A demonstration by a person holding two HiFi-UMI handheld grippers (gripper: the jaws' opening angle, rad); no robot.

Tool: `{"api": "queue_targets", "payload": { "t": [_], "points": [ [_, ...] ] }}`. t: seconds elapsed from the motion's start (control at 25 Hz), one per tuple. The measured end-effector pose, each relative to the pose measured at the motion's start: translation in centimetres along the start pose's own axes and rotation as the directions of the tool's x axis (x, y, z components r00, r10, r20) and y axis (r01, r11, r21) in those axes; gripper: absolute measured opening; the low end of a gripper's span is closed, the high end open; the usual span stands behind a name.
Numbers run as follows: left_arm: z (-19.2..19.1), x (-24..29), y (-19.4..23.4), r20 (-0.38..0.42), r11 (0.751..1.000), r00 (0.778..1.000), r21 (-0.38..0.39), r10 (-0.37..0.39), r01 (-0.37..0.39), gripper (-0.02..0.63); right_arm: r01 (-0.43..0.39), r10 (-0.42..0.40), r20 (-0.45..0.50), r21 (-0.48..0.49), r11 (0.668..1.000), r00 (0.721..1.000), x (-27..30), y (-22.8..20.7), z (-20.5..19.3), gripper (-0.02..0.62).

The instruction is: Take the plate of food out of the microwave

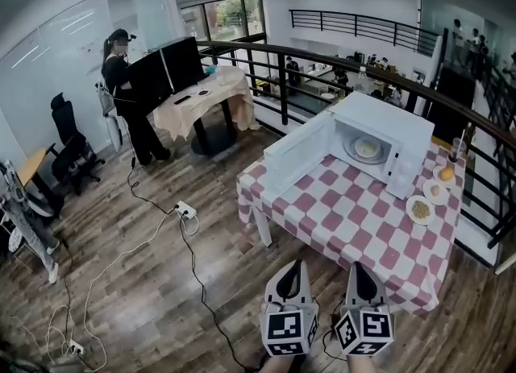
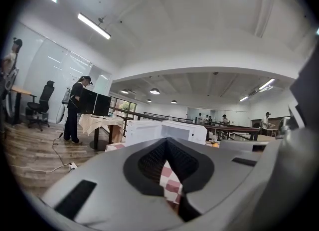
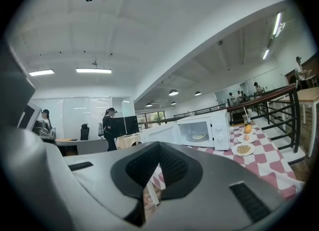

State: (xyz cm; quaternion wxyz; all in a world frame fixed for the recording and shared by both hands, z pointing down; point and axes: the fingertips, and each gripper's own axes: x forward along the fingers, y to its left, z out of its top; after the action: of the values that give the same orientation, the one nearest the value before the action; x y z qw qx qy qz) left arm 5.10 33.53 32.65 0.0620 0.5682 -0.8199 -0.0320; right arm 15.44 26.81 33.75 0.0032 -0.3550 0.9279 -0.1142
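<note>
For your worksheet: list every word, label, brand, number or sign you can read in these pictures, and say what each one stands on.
No text can be read in any view.
Microwave control panel: any markings by the knobs are too small to read.
Marker cubes: black-and-white square patterns only, no letters or digits.
</note>
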Motion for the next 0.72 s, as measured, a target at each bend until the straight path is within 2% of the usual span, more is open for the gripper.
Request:
{"api": "queue_targets", "payload": {
  "t": [0.36, 0.72],
  "points": [
    [0.4, 5.5, 3.7, -0.016, 0.998, 0.998, -0.003, -0.057, 0.057, 0.009, 0.058, -0.058, 0.002, 0.007, 0.998, 0.998, 5.7, 1.3, -0.2, -0.006],
    [-0.8, 8.3, 4.3, -0.048, 0.995, 0.995, -0.024, -0.093, 0.092, 0.009, 0.101, -0.1, -0.033, 0.014, 0.995, 0.994, 8.2, 0.3, -1.4, -0.006]
  ]
}}
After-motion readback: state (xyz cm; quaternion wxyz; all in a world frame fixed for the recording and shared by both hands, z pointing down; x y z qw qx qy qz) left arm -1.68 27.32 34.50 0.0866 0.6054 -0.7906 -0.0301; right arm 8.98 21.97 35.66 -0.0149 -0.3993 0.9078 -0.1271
